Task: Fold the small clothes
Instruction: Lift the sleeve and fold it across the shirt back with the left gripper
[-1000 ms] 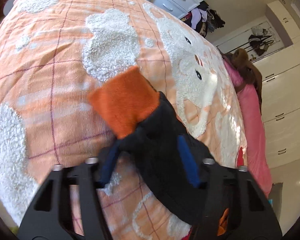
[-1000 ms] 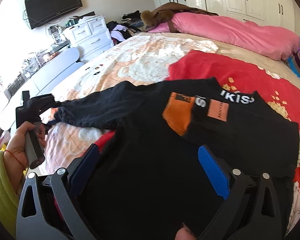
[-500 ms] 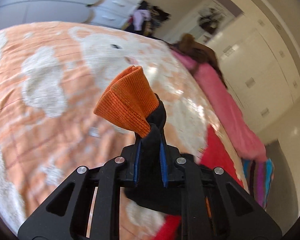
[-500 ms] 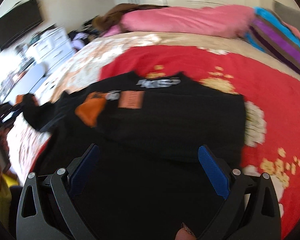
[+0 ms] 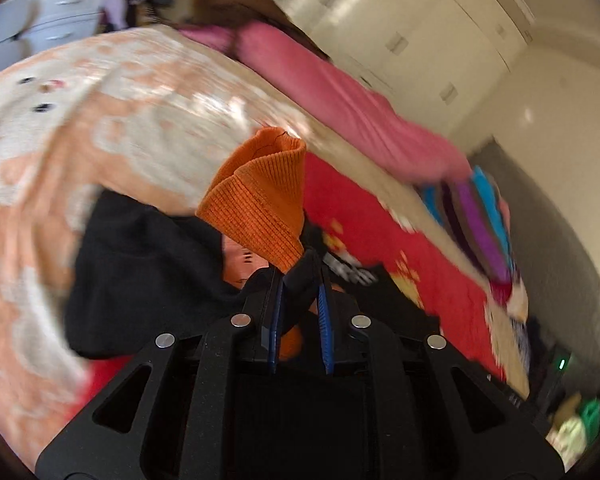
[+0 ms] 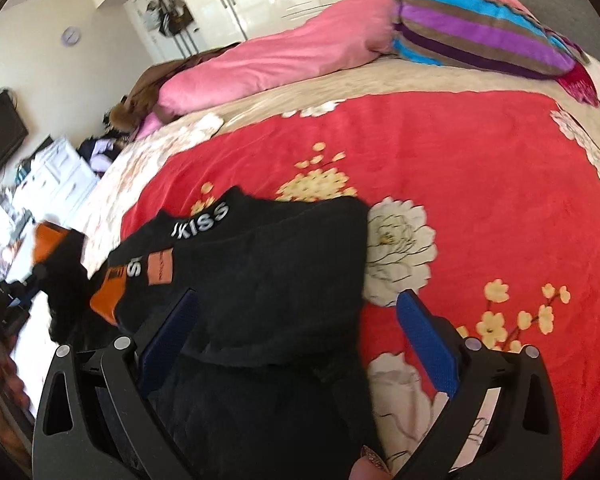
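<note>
**Left tongs pinching the sleeve, right tongs wide open over the sweater**

My left gripper [image 5: 300, 300] is clamped tight on the black sleeve [image 5: 304, 276] just behind its orange cuff [image 5: 260, 204]; jaws almost touching, only fabric between them. The cuff sticks up past my fingertips, off the bed. Below and left of the tips lies the body of the black sweater [image 5: 140, 272], on the orange teddy blanket [image 5: 80, 140]. Further ahead and right: the red floral blanket [image 5: 380, 216], a pink duvet [image 5: 340, 96], a striped pillow [image 5: 476, 216].

My right gripper [image 6: 296, 332] gapes wide, nothing held. The sweater [image 6: 268, 272] lies flat under and ahead of it, between the blue pads [image 6: 428, 344], white "KISS" lettering at the collar. To its right, bare red blanket [image 6: 480, 184]. Far left of these tongs, blurred, the lifted cuff [image 6: 46, 240].
</note>
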Demonstrator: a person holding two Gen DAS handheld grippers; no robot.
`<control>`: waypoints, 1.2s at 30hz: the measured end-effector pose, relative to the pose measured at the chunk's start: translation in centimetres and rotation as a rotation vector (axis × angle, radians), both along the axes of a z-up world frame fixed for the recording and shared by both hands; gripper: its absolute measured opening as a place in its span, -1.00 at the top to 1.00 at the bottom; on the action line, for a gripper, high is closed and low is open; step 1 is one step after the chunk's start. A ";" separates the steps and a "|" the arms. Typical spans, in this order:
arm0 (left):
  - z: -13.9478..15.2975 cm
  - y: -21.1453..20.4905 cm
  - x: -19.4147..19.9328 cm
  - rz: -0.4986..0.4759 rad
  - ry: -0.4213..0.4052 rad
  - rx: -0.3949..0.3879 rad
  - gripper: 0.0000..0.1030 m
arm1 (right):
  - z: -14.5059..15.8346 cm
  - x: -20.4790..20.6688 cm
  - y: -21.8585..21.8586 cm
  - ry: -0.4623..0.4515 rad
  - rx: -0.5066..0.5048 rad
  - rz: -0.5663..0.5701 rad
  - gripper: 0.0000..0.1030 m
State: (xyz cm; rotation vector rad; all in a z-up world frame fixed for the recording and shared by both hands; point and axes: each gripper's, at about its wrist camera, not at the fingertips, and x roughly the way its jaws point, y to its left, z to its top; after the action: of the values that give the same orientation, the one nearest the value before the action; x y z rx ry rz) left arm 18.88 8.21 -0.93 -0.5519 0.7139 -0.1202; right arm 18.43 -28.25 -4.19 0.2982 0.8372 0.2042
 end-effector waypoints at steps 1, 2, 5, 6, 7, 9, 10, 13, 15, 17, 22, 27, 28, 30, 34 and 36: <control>-0.4 -1.3 0.4 -0.028 0.007 0.002 0.84 | 0.0 0.0 -0.4 -0.002 0.001 -0.008 -0.91; -0.8 -2.8 0.9 -0.062 0.015 0.003 0.84 | 0.1 0.1 -0.7 -0.004 -0.002 -0.016 -0.91; -2.1 -6.7 1.8 -0.144 0.049 0.037 0.84 | 0.1 0.1 -1.5 -0.007 -0.004 -0.037 -0.91; -2.7 -7.6 1.8 -0.168 0.060 0.042 0.84 | 0.1 0.1 -1.8 -0.005 0.003 -0.043 -0.91; -3.3 -8.2 2.0 -0.190 0.072 0.046 0.84 | 0.0 0.2 -1.9 -0.003 0.007 -0.047 -0.91; -4.6 -8.9 2.3 -0.227 0.104 0.067 0.83 | -0.1 0.3 -2.0 0.001 0.011 -0.051 -0.92; -5.1 -9.1 2.4 -0.239 0.121 0.072 0.83 | -0.3 0.3 -1.9 0.005 0.010 -0.050 -0.92; -6.9 -8.7 2.8 -0.265 0.178 0.062 0.79 | -0.7 0.5 -1.3 0.021 0.003 -0.034 -0.92; -7.5 -8.5 2.9 -0.290 0.188 0.066 0.70 | -1.0 0.5 -0.7 0.027 -0.008 -0.017 -0.92; -7.7 -8.8 3.0 -0.330 0.195 0.070 0.42 | -1.2 0.5 -0.3 0.028 -0.014 -0.007 -0.92; -6.9 -10.8 2.7 -0.432 0.154 0.070 0.19 | -1.6 0.6 -0.5 0.040 -0.016 -0.025 -0.92; -5.9 -10.6 2.5 -0.439 0.166 0.031 0.06 | -1.6 0.6 -1.0 0.037 -0.018 -0.054 -0.92; -5.5 -10.2 2.4 -0.429 0.160 0.037 -0.01 | -1.6 0.6 -0.9 0.040 -0.015 -0.050 -0.92; -4.5 -8.6 2.5 -0.384 0.148 0.046 -0.21 | -1.6 0.6 -0.2 0.045 -0.009 -0.030 -0.92; -2.8 -4.7 2.7 -0.260 0.122 0.085 -0.34 | -1.4 0.7 2.0 0.064 0.049 0.045 -0.92; -2.0 -2.5 2.7 -0.178 0.110 0.136 -0.40 | -1.4 0.9 3.8 0.078 0.066 0.091 -0.91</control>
State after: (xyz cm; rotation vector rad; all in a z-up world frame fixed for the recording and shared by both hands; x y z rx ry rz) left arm 21.55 5.68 -2.97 -0.3668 0.8712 -0.2067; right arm 19.32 -24.50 -5.58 0.3314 0.9232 0.3071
